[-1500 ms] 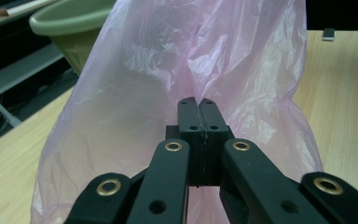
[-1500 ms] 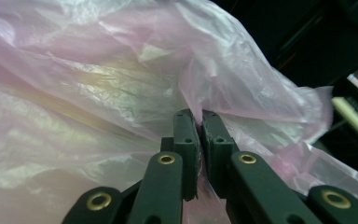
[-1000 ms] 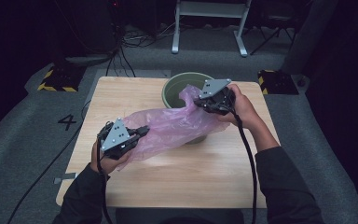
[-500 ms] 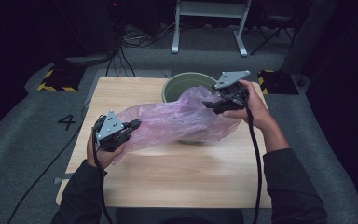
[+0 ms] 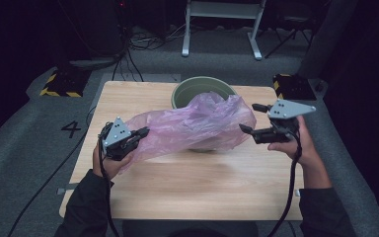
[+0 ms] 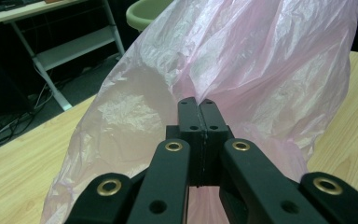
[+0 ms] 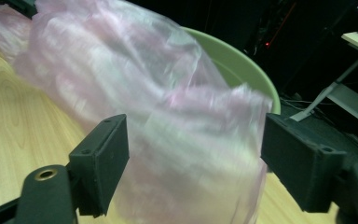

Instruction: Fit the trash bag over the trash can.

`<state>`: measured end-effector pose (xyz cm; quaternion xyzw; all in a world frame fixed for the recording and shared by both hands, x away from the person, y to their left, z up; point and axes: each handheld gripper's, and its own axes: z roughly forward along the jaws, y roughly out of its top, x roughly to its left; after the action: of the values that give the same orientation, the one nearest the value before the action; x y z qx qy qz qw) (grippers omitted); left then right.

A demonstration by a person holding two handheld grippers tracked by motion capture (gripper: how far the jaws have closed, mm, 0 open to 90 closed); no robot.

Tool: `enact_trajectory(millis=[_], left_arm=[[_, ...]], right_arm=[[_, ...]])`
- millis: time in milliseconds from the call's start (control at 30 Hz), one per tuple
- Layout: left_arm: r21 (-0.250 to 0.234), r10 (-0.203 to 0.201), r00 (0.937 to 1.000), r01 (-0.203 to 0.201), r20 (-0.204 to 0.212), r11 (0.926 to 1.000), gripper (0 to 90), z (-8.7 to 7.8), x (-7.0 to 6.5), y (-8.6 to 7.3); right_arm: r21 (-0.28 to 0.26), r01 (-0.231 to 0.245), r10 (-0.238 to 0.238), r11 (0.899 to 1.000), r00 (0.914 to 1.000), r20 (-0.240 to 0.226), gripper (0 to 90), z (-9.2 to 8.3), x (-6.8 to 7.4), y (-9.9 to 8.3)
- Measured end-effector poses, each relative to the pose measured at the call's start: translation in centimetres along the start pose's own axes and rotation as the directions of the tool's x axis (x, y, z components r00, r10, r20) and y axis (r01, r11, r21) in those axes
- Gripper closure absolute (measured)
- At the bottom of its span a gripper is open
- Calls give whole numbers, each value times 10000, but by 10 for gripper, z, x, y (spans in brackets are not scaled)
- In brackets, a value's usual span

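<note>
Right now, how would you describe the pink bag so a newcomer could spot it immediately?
Start at the wooden table and find the green bowl near its far edge. Draped over the bowl's near side and stretching to the left gripper is the pink bag, the one thin, crinkled, see-through thing there.

- Middle of the counter (image 5: pixel 187 192) is blocked by the pink bag (image 5: pixel 192 126), stretched from the left gripper (image 5: pixel 140 133) across the green bowl (image 5: pixel 197 89).
- Bowl mouth is mostly covered by the bag; only its far rim is left exposed.
- Near half of the counter is left bare; passage is possible there between the forearms.
- A small gap is kept between the right gripper (image 5: pixel 251 118) and the bag's end.
- Far-left corner is unobstructed.
</note>
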<state>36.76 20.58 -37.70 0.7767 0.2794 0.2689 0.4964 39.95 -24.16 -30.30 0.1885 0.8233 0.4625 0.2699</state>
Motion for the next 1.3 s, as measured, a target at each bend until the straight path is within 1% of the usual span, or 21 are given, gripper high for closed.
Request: enact_trajectory(millis=[133, 167, 233, 267, 300, 367, 533, 600, 633, 667, 767, 833, 867, 1033, 1067, 1100, 1133, 1167, 1200, 1267, 1300], left_arm=[[-10, -26, 10000, 26, 7, 10000, 900, 0, 0, 0], [-13, -49, 10000, 49, 36, 10000, 900, 1, 1, 0], [10, -55, 10000, 55, 26, 10000, 900, 2, 0, -1], [63, -34, 10000, 33, 51, 10000, 900, 3, 0, -2], [63, -34, 10000, 33, 51, 10000, 900, 3, 0, -2], [65, -46, 10000, 46, 86, 10000, 900, 4, 0, -2], [99, -68, 9999, 66, 135, 9999, 900, 6, 0, -4], [106, -59, 9999, 58, 157, 9999, 900, 6, 1, -4], [106, -59, 9999, 58, 157, 9999, 900, 6, 1, -4], [122, -48, 9999, 46, 129, 9999, 900, 6, 1, -5], [81, -39, 9999, 39, 108, 10000, 900, 5, 1, -5], [74, -61, 9999, 60, 121, 10000, 900, 5, 1, -5], [107, -43, 9999, 41, 153, 9999, 900, 5, 1, -6], [123, -85, 9996, 82, 256, 9999, 900, 8, 0, -7], [163, -57, 9996, 52, 273, 9999, 900, 9, 0, -7], [182, -30, 9995, 24, 307, 9998, 900, 10, -1, -7], [181, 0, 9994, -6, 358, 9998, 900, 10, -3, -7], [218, 51, 9994, -58, 348, 9997, 900, 10, -4, -6], [250, 130, 9993, -139, 357, 9996, 900, 10, -5, -6], [253, 149, 9993, -158, 347, 9996, 900, 10, -5, -7], [262, 145, 9993, -154, 354, 9995, 900, 10, -5, -7]], right_arm=[[-301, -392, 401, 9988, 9988, 278, 170, -5, 13, -28], [-215, -534, 537, 9983, 9985, 145, 166, -4, 16, -36], [-6, -804, 803, 9968, 9953, 536, 158, 3, 20, -51], [179, -1506, 1501, 9884, 9883, 271, 159, 13, 20, -67], [179, -1506, 1501, 9884, 9883, 271, 159, 13, 20, -67], [550, -2288, 2285, 9719, 9735, 119, 158, 32, 19, -84], [625, -2449, 2458, 9675, 9693, -66, 167, 48, 19, -92], [80, -2650, 2650, 9642, 9642, -109, 316, 54, 15, -95], [80, -2650, 2650, 9642, 9642, -109, 316, 54, 15, -95], [-208, -2914, 2908, 9564, 9564, -272, 374, 57, 12, -98], [1, -2949, 2949, 9555, 9554, 125, 315, 62, 9, -102], [218, -3216, 3204, 9466, 9462, 459, 218, 66, 4, -109], [237, -3532, 3523, 9353, 9353, 330, 168, 66, -1, -117], [-9, -3938, 3937, 9192, 9189, -240, 154, 69, -5, -119], [-127, -3997, 3982, 9166, 9151, -635, 160, 74, -4, -117], [-127, -3997, 3982, 9166, 9151, -635, 160, 74, -4, -117], [-152, -3904, 3888, 9205, 9192, -627, 249, 75, -4, -116], [-219, -3691, 3665, 9291, 9272, -776, 426, 76, -3, -114], [-433, -3239, 3196, 9451, 9438, -841, 594, 71, 1, -110], [-487, -3040, 2993, 9514, 9503, -861, 656, 68, 2, -108], [-683, -2517, 2471, 9654, 9665, -698, 754, 59, 6, -103]])
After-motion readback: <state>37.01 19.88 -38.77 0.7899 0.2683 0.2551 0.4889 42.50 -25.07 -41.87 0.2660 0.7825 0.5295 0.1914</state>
